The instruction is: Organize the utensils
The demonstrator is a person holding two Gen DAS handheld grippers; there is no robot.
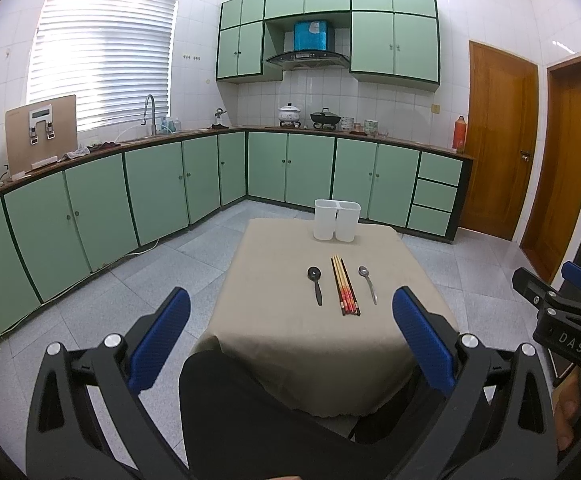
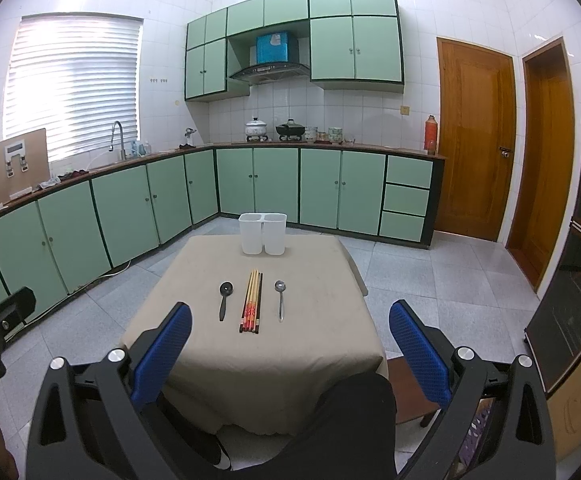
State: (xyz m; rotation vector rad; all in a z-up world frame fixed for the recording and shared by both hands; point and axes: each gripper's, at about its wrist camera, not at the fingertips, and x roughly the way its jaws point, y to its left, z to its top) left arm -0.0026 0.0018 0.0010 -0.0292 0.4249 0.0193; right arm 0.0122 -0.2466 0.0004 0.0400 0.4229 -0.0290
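green cabinets point(image 2: 130, 216) along the far walls, beige-clothed table point(image 2: 258, 360) in the middle, person's dark knee point(image 1: 250, 420) near its front edge, left gripper point(image 1: 290, 332) and right gripper point(image 2: 290, 340) both spread wide holding nothing, white two-compartment holder point(image 2: 262, 233) at the far edge, chopsticks point(image 2: 252, 302) lying between black spoon point(image 2: 224, 300) on the left and metal spoon point(image 2: 280, 300) on the right

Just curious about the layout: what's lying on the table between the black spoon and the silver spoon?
A bundle of chopsticks lies between the black spoon and the silver spoon, apart from both. Both wrist views show it.
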